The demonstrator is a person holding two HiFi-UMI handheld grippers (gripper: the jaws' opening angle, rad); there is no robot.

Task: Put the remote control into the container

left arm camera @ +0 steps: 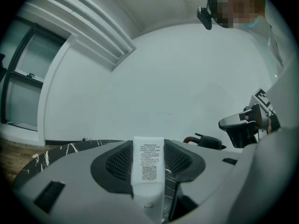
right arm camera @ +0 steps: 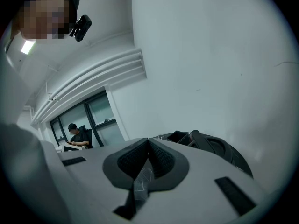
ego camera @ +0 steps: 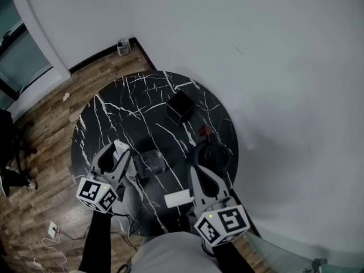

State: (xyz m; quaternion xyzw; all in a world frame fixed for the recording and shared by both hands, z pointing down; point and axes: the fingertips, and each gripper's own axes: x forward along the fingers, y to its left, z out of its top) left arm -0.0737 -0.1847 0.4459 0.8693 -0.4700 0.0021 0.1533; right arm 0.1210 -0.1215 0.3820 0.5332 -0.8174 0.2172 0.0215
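Observation:
A white remote control (left arm camera: 148, 160) stands upright between the jaws of my left gripper (left arm camera: 148, 181), its back label with a square code facing the camera. The pads press it from both sides. In the head view the left gripper (ego camera: 116, 149) is over the near left of the round black marble table (ego camera: 108, 115). The container, an open black box (ego camera: 181, 107), sits at the table's far middle, well beyond both grippers. My right gripper (ego camera: 196, 153) hovers at the near right, shut and holding nothing, its pads (right arm camera: 161, 160) meeting. The box (right arm camera: 180, 136) shows just past them.
A dark grey boxy thing (ego camera: 151, 162) lies between the grippers. A white flat rectangle (ego camera: 178, 198) lies near the table's front edge. Black headphones-like gear (ego camera: 215, 152) with a red part (ego camera: 205, 131) sits at the right. Wooden floor with cables (ego camera: 51, 232) surrounds the table.

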